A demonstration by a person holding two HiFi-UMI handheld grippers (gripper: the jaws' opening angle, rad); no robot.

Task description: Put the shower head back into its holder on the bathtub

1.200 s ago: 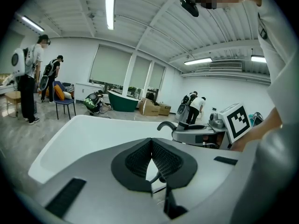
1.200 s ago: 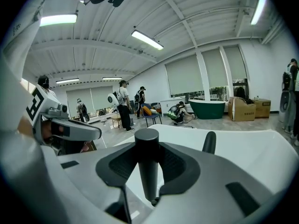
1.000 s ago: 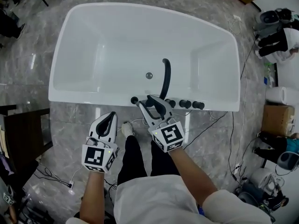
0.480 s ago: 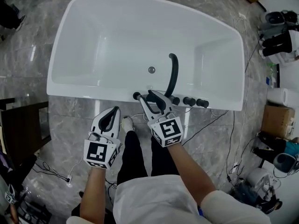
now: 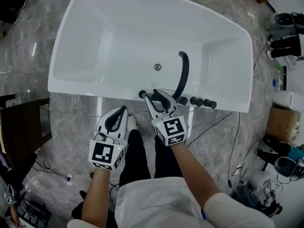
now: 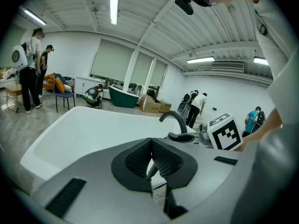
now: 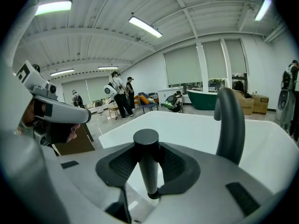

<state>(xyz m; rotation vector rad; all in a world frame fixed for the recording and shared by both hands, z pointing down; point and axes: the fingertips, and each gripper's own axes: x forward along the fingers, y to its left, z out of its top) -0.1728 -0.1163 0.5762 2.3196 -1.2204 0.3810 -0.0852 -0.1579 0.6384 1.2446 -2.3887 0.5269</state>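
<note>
A white bathtub [image 5: 90, 93] lies ahead of me, with a black curved spout [image 5: 183, 75] and three black knobs [image 5: 194, 101] on its near rim. My right gripper [image 5: 158, 99] is shut on a black stick-shaped shower head [image 5: 142, 94] just over that rim, left of the spout. In the right gripper view the shower head [image 7: 148, 171] stands upright between the pads of the right gripper [image 7: 147, 158], with the spout [image 7: 230, 125] to its right. I cannot make out the holder. My left gripper [image 5: 119, 113] hangs below the rim, shut and empty, and the left gripper [image 6: 151, 148] has its pads together.
Cables [image 5: 216, 122] trail over the marble floor under the tub's near side. A dark chair [image 5: 21, 127] stands at the left. Boxes and equipment [image 5: 282, 122] crowd the right. Several people [image 6: 28, 69] stand far behind the tub.
My right gripper has sunk a little toward the tub's rim with the shower head in it. The left gripper has dropped slightly and stays shut.
</note>
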